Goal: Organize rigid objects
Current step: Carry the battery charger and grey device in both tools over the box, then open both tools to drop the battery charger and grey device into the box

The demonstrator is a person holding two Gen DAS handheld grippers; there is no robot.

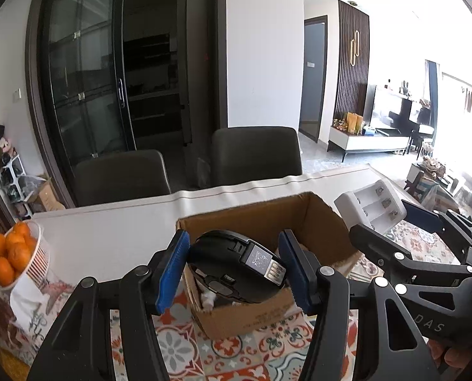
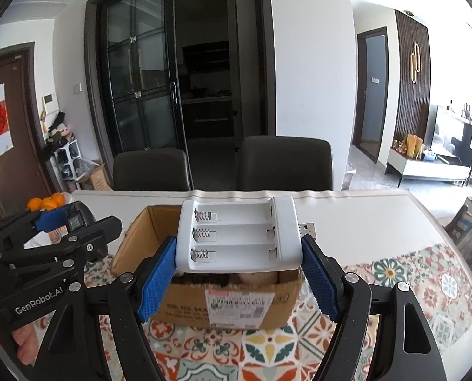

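cardboard box (image 2: 223, 301): open, on patterned tablecloth (image 2: 267, 349), white table (image 2: 362, 222) behind | left gripper (image 1: 232, 270): pads clamped on black mouse-like device (image 1: 236, 266), held above box's near corner | right gripper (image 2: 239, 270): pads clamped on white battery charger (image 2: 239, 238), slots up, above box | oranges (image 1: 10, 250): bowl, table's far left

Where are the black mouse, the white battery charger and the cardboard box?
black mouse (image 1: 232, 270): left wrist view, its underside.
white battery charger (image 2: 237, 236): right wrist view, middle slot.
cardboard box (image 2: 185, 309): right wrist view, front wall.
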